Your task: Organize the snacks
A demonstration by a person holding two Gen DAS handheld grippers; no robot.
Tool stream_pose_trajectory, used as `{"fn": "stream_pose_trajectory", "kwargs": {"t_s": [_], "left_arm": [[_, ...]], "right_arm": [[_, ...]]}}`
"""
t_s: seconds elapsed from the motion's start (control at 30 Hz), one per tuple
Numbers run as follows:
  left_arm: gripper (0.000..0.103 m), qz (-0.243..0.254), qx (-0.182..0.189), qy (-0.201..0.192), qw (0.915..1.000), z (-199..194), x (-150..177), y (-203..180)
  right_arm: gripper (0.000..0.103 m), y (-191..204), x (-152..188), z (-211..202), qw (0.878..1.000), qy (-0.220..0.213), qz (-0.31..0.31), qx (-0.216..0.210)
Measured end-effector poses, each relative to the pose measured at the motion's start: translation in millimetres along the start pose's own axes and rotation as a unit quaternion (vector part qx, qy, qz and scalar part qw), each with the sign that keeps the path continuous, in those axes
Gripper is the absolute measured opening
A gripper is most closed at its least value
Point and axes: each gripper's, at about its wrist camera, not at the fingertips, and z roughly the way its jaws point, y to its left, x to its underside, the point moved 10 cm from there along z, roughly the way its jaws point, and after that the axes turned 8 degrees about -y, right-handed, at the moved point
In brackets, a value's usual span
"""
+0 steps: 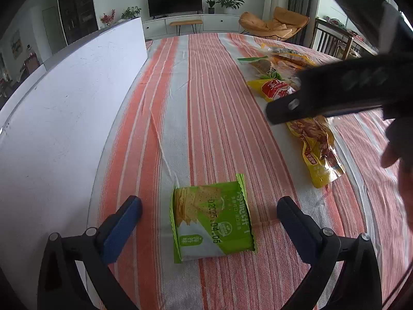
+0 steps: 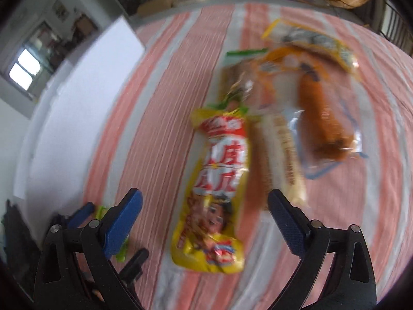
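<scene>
A green cracker packet (image 1: 210, 219) lies flat on the striped cloth between the open fingers of my left gripper (image 1: 209, 214), which holds nothing. My right gripper (image 2: 205, 206) is open and empty above a long yellow and red snack bag (image 2: 219, 186). That bag also shows in the left wrist view (image 1: 317, 142), partly under the right gripper's body (image 1: 335, 87). Beyond it lie a beige stick packet (image 2: 286, 152), an orange sausage packet (image 2: 320, 111) and a brown packet (image 2: 237, 75). The right wrist view is blurred.
A white board (image 1: 64, 108) stands along the left of the table. The orange and white striped tablecloth (image 1: 206, 103) stretches between board and snack pile. The left gripper's fingers (image 2: 85, 211) show at the lower left of the right wrist view. A hand (image 1: 402, 160) is at the right edge.
</scene>
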Motion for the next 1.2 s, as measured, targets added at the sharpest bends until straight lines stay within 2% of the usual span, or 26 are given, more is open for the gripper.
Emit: {"fn": "stream_pose_trajectory", "kwargs": {"t_s": [0.07, 0.1, 0.13, 0.17, 0.27, 0.37, 0.5, 0.6, 0.77, 0.83, 0.9, 0.97, 1.03, 1.1, 1.13, 1.2], "left_arm": [[0.103, 0.000, 0.000, 0.000, 1.0000, 0.0, 0.0, 0.0], [0.103, 0.000, 0.000, 0.000, 1.0000, 0.0, 0.0, 0.0], [0.103, 0.000, 0.000, 0.000, 1.0000, 0.0, -0.2, -0.1], [0.103, 0.000, 0.000, 0.000, 1.0000, 0.2, 0.1, 0.0], [0.103, 0.000, -0.001, 0.000, 1.0000, -0.2, 1.2, 0.5], [0.103, 0.000, -0.002, 0.000, 1.0000, -0.3, 1.1, 0.8], [0.103, 0.000, -0.002, 0.000, 1.0000, -0.5, 0.9, 1.2], [0.103, 0.000, -0.002, 0.000, 1.0000, -0.5, 1.0, 1.2], [0.103, 0.000, -0.002, 0.000, 1.0000, -0.4, 1.0, 1.3], [0.103, 0.000, -0.002, 0.000, 1.0000, -0.4, 0.9, 1.4], [0.103, 0.000, -0.002, 0.000, 1.0000, -0.4, 1.1, 1.3], [0.103, -0.001, -0.001, 0.000, 1.0000, -0.5, 1.0, 1.7], [0.103, 0.006, 0.009, 0.009, 0.9999, -0.8, 1.7, 1.3], [0.103, 0.016, 0.033, 0.043, 0.9984, -1.9, 4.1, 1.0], [0.103, 0.007, 0.053, 0.065, 0.9965, -5.0, 4.6, 2.4], [0.103, -0.018, 0.082, 0.072, 0.9939, -12.2, 3.2, 3.8]], "right_arm": [[0.094, 11.1, 0.0, 8.4, 0.998, -0.002, -0.054, 0.039], [0.088, 13.5, 1.5, 10.5, 0.995, -0.004, -0.078, 0.061], [0.060, 13.7, 3.7, 10.4, 0.991, -0.009, -0.101, 0.084], [0.057, 13.8, 9.5, 11.5, 0.989, -0.006, -0.117, 0.091], [0.054, 10.6, 22.2, 4.3, 0.992, -0.009, -0.111, 0.065], [0.052, 6.9, 37.8, -9.2, 0.990, -0.015, -0.126, 0.059], [0.052, -6.0, 77.1, -37.0, 0.986, -0.035, -0.155, 0.051], [0.052, -23.5, 99.9, -57.5, 0.988, -0.051, -0.140, 0.050], [0.052, -70.0, 126.7, -88.7, 0.988, -0.087, -0.082, 0.097], [0.053, -82.9, 126.6, -93.1, 0.987, -0.098, -0.059, 0.114], [0.059, -88.1, 127.1, -94.4, 0.987, -0.107, -0.047, 0.111], [0.077, -92.0, 124.3, -93.8, 0.986, -0.103, -0.044, 0.120], [0.082, -92.0, 121.1, -91.7, 0.992, -0.090, -0.021, 0.087], [0.083, -94.6, 118.8, -95.8, 0.995, -0.086, 0.004, 0.049], [0.085, -97.5, 115.6, -99.4, 0.996, -0.085, 0.015, 0.036], [0.086, -106.8, 111.6, -112.6, 0.995, -0.091, 0.036, 0.018]]}}
